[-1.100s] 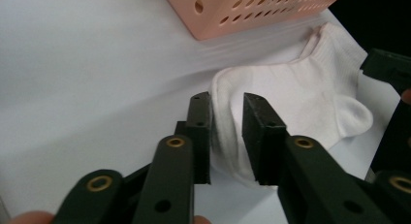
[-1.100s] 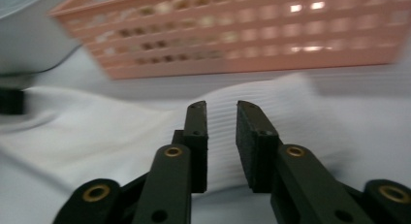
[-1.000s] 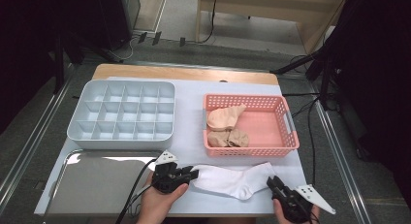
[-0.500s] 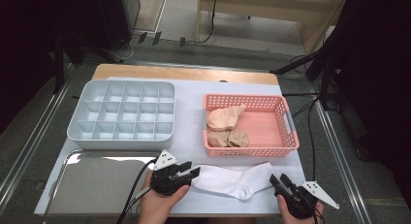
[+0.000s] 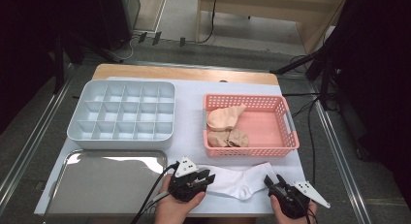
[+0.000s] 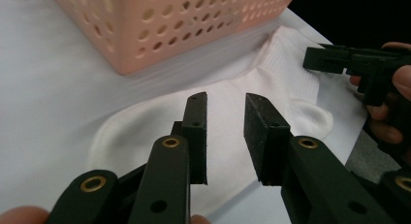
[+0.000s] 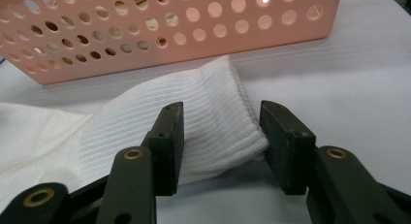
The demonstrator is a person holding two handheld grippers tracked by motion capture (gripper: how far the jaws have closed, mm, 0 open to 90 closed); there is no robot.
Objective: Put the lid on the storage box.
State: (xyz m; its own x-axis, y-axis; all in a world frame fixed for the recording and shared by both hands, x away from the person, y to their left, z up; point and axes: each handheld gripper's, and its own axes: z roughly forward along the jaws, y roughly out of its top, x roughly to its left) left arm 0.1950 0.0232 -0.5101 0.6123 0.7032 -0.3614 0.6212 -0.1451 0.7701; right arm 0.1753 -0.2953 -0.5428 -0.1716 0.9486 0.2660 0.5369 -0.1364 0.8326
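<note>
Now my right tool (image 7: pixel 220 146) gapes wide around the white sock (image 5: pixel 238 181)'s cuff beside the pink basket (image 5: pixel 291 135); my left tool (image 6: pixel 225 136) hovers narrower. Closing shallow could pinch one layer and slip.

Steel tray (image 5: pixel 104 185) cut by bottom edge, beige socks' (image 5: pixel 226 127) count unclear

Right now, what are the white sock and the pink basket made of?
The white sock looks like soft knitted cloth, maybe cotton: fine ribs run along its cuff and it lies limp. The pink basket looks like hard, smooth plastic: stiff walls with rows of round holes and a dull shine.
</note>
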